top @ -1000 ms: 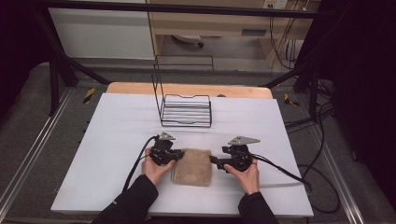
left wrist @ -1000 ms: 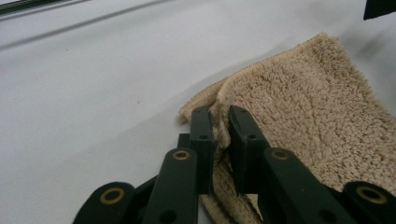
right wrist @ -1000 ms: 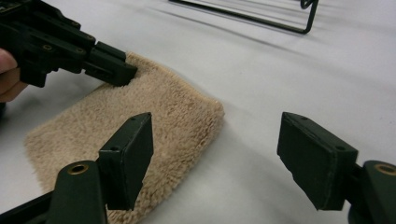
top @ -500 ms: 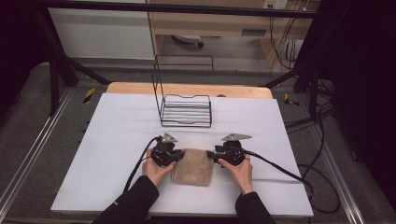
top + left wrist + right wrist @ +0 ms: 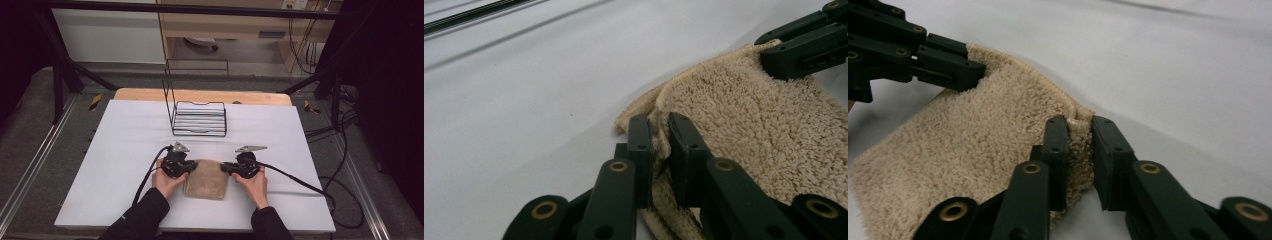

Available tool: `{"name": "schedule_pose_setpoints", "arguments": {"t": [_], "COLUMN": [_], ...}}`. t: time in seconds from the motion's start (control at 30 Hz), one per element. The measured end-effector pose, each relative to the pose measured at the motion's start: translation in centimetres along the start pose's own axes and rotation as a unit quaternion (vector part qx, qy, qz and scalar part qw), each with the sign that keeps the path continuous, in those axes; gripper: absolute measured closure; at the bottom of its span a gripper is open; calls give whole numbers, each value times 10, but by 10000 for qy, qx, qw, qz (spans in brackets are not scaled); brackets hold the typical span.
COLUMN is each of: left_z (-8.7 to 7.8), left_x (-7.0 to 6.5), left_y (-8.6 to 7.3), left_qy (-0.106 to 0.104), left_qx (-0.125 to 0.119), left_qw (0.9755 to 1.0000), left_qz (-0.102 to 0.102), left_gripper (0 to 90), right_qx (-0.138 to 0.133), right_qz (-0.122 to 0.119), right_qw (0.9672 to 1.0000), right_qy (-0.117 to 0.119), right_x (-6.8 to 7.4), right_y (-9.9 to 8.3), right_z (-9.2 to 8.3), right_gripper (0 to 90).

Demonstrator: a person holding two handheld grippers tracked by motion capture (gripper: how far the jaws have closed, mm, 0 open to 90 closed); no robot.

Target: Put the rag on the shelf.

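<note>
A folded beige towel lies on the white table near the front edge. My left gripper is shut on the towel's far left corner; its jaws pinch the hem of the towel in the left gripper view, gripper point. My right gripper is shut on the far right corner, and the right gripper view shows the towel edge squeezed between its jaws, gripper point. Each gripper view also shows the other gripper's jaws clamped on the opposite corner.
A black wire rack stands upright on the table behind the towel. Cables trail from both grippers across the table. A wooden board edge runs along the table's back.
Both grippers have moved inward onto the towel's far corners and shut on them; the towel's far edge is now bunched slightly between them.
</note>
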State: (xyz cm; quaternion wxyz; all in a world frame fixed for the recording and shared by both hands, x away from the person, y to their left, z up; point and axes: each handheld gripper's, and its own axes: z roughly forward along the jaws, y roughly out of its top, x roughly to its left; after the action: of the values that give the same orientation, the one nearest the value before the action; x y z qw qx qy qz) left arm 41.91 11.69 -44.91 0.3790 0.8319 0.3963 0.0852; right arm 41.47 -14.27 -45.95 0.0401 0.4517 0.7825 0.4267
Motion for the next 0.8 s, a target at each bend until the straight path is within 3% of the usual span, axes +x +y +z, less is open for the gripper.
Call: {"name": "schedule_pose_setpoints", "arguments": {"t": [0.13, 0.37, 0.63, 0.8], "left_z": [-1, -5, -21, -32], "left_x": [1, 3, 0, -3], "left_y": [0, 0, 0, 0], "left_qy": [-26, -121, -155, -184], "left_qx": [-23, -72, -328, -494], "left_qw": [10000, 9999, 9993, 9986], "left_qz": [-43, -71, -9, 43], "left_gripper": [818, 843, 847, 847], "right_qx": [34, -121, -424, -563], "right_qz": [-66, -124, -308, -281], "right_qw": [10000, 9999, 9985, 9978], "right_qy": [-30, -3, 128, 222], "right_x": [2, 3, 12, 16], "right_y": [1, 3, 8, 9], "right_z": [0, -5, -17, -25], "right_gripper": [856, 870, 872, 873]}}
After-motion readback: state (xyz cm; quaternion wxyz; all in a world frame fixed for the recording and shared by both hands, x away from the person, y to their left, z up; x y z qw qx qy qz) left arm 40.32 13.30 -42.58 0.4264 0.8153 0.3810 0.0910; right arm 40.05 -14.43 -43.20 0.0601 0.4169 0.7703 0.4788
